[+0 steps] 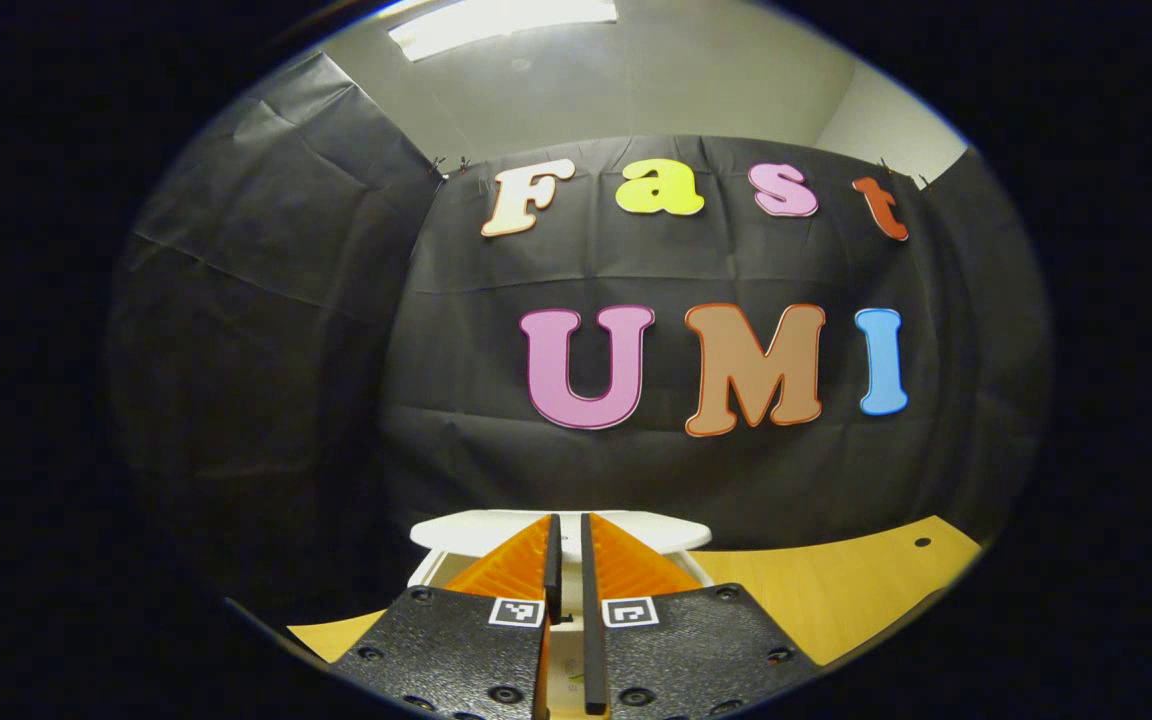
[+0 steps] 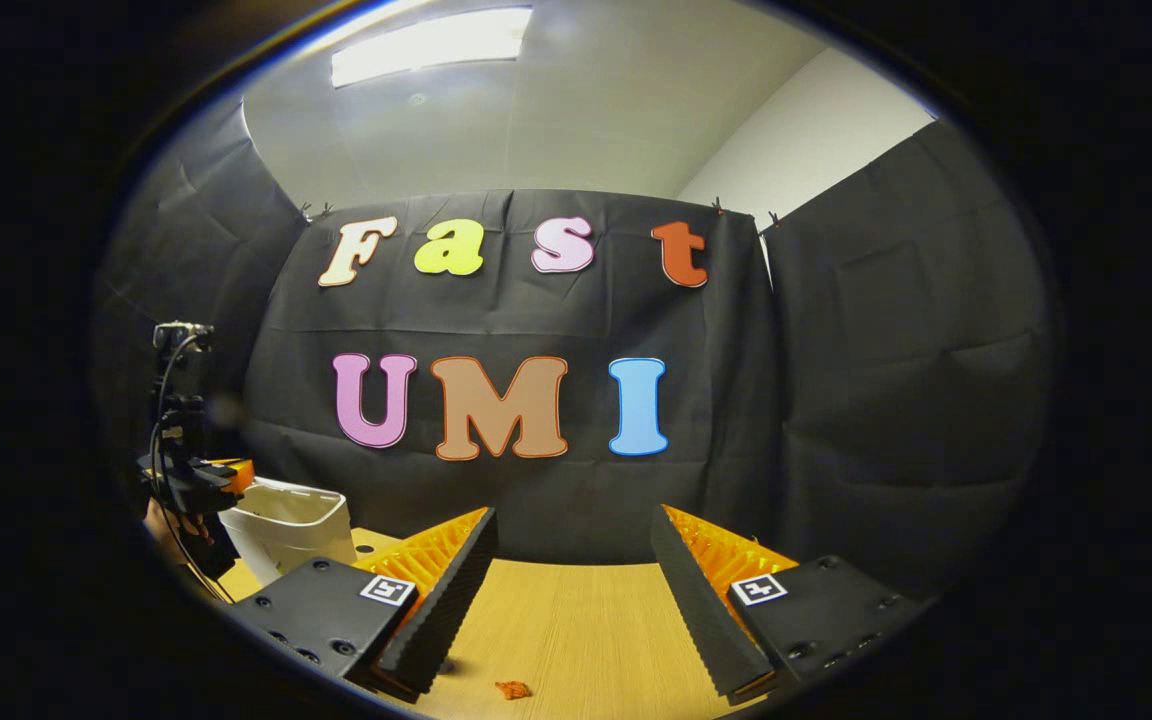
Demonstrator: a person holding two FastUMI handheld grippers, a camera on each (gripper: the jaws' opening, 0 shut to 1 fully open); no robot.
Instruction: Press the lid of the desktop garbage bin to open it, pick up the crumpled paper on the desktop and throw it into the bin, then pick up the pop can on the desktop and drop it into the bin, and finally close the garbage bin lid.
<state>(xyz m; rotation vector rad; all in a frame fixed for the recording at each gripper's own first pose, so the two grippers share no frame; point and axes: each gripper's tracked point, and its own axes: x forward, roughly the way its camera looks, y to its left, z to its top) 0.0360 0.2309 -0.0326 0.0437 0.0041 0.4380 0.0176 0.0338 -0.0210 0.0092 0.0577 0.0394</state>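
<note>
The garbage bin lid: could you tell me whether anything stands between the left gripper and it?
Nothing visible does. In the left gripper view the left gripper, fingers nearly together, points straight at the white lid of the bin, with only open air between them.

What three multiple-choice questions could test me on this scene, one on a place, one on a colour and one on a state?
1. In the right gripper view, where does the bin stand?
A. left of the fingers
B. right of them
C. between them

2. What colour is the bin?
A. blue
B. white
C. red

3. How is the right gripper set?
A. shut on a can
B. shut on paper
C. open

Answers:
1 A: the bin sits at the left edge, beyond the left finger.
2 B: its walls are white.
3 C: bare table shows between the wide-apart fingers.
</note>
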